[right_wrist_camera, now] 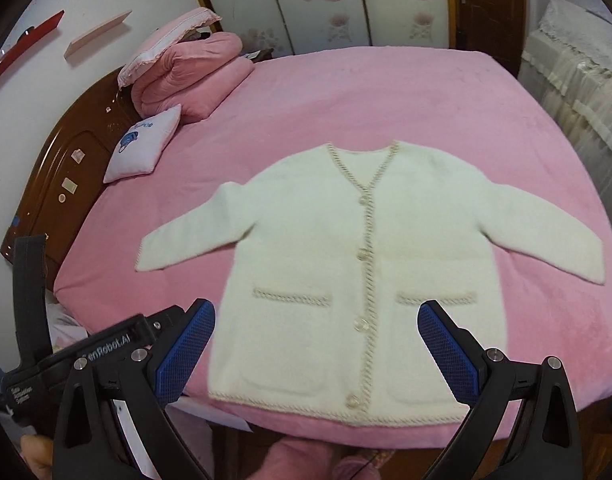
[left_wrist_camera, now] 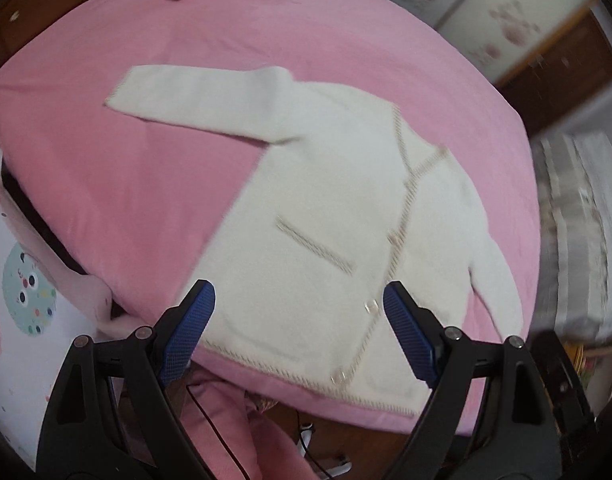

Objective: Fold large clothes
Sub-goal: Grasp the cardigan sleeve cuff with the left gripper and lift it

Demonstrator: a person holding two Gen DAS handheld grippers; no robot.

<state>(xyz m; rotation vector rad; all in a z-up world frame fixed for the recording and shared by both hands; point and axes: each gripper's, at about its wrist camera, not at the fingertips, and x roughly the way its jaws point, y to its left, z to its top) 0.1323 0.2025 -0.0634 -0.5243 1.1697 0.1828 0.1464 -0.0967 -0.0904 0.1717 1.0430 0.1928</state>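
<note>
A cream-white fluffy cardigan with beige braided trim, buttons and two front pockets lies flat and face up on a pink bed, both sleeves spread out. It also shows in the left wrist view, seen at an angle. My left gripper is open and empty, hovering above the cardigan's hem near the bed's front edge. My right gripper is open and empty, above the lower front of the cardigan. The left gripper's body shows at the lower left of the right wrist view.
Folded pink quilts and a white cushion sit at the bed's head by a dark wooden headboard. A lace-covered unit stands to the right of the bed. A wardrobe with floral doors is behind.
</note>
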